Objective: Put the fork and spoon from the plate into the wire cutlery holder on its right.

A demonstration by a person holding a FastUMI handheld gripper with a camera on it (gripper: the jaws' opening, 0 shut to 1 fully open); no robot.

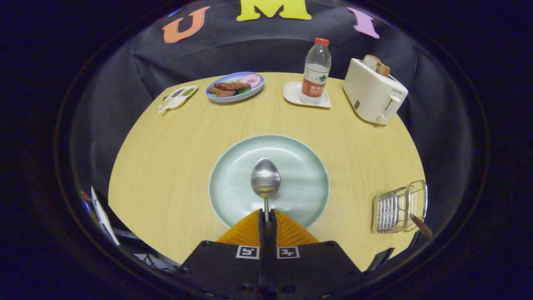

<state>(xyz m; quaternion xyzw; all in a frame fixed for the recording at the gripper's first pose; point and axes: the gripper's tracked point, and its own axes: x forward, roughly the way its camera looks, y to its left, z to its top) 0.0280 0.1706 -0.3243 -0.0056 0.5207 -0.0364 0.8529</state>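
Gripper view. The gripper (267, 218) has its two fingers closed together on the thin neck of the spoon (265, 178), so that the bowl of the spoon stands out just ahead of the fingertips, over the middle of the pale green plate (233, 166). Whether the spoon is lifted clear of the plate or rests on it cannot be told from this angle. The plate carries no other cutlery that can be seen. The wire cutlery holder (399, 208) stands to the right of the plate, well apart from it, near the table's edge; a brown handle, probably the fork's, leans out of it, though distortion near the edge of the fisheye view makes this uncertain.

Handling, as judged: the spoon is polished metal, hence stiff, light and slippery. A hold on the narrow neck leaves the heavier bowl free to swing or slide between the fingers, so a firm pinch and a slow carry are advisable. It is not fragile, but a drop onto the plate could chip the glaze.

Beyond the plate, at the far side of the table (166, 166), lie a dish of food (235, 86), a water bottle (316, 71) on a small white tray, and a toaster (373, 93) holding bread.
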